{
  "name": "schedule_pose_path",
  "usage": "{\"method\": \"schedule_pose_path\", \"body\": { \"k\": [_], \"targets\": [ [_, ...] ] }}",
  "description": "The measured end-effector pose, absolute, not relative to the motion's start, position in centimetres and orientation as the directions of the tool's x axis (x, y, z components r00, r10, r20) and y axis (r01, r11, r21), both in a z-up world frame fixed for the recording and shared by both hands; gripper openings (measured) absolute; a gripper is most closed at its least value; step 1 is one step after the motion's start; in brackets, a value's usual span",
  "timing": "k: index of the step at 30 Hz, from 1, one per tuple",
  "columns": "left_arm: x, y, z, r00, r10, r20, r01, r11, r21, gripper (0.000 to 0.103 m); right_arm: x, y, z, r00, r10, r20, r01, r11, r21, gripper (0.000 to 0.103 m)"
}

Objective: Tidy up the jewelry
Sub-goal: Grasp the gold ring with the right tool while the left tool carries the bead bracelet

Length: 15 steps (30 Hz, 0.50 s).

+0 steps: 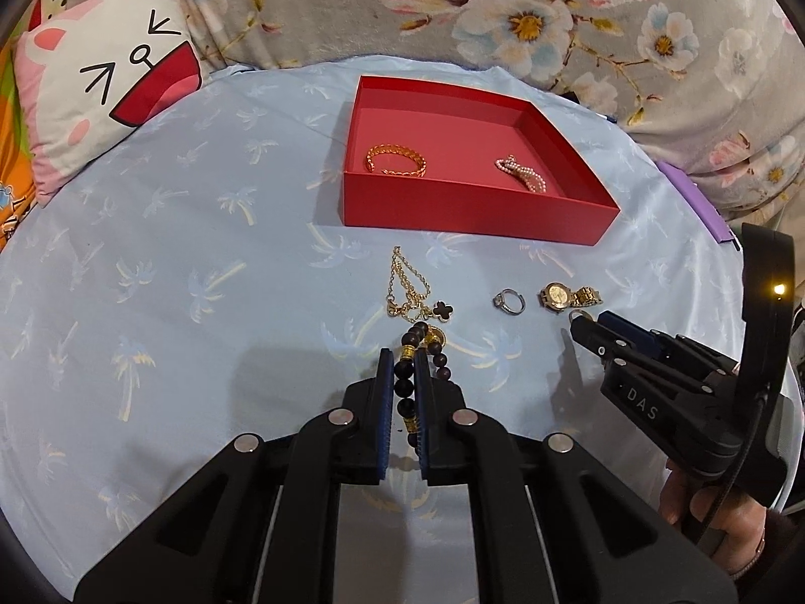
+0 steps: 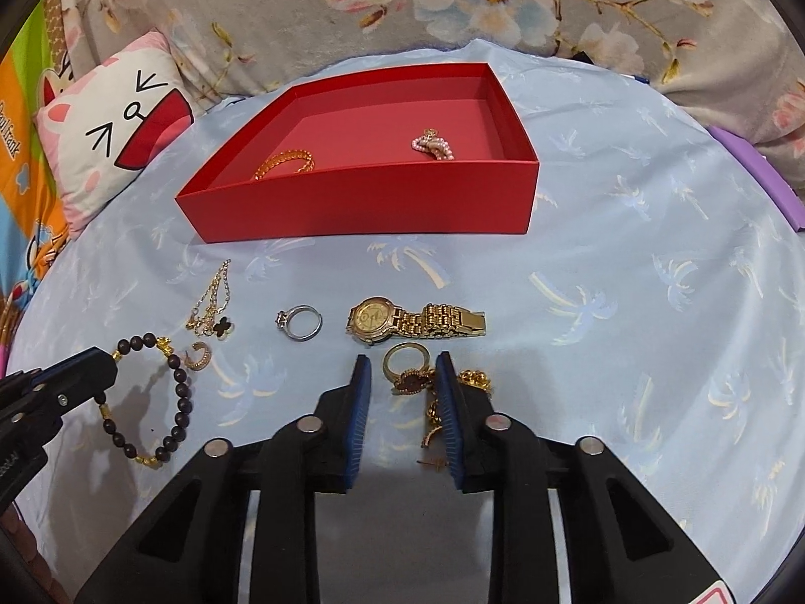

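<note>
Jewelry lot, light-blue palm-print cloth (image 2: 629, 277); open red cardboard box (image 2: 362, 206) at upper centre.
Left gripper (image 1: 402, 367) clamped on dark wooden bead bracelet (image 2: 176, 392), lower left; right gripper (image 2: 402, 377) part-open around gold ring cluster (image 2: 410, 370), pads apart from it.

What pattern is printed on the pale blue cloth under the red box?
Pale palm trees on the blue cloth, clearest in the right wrist view.

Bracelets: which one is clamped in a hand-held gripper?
The dark beaded bracelet, held by the left hand-held gripper; the gold and pearl bracelets lie in the red box.
</note>
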State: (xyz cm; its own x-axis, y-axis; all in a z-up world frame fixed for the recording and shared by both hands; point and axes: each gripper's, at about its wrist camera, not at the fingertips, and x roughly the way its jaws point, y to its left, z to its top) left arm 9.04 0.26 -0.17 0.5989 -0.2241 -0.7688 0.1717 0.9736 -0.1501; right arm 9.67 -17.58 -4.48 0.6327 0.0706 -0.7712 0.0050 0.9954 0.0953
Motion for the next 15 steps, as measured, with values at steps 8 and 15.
{"method": "schedule_pose_path", "body": {
  "k": [8,15],
  "targets": [
    [9.0,0.3,-0.1,0.598,-0.228,-0.769,0.174,0.973,-0.153,0.007,9.4,-17.9,-4.5,0.630,0.079,-0.773,0.004,0.995,0.104,0.013],
    [8.8,-0.1,0.8,0.603,-0.252,-0.757,0.194,0.967,-0.166,0.007,8.1,-18.3,-2.7,0.665,0.098,-0.741,0.005,0.991,0.136,0.013]
  ]
}}
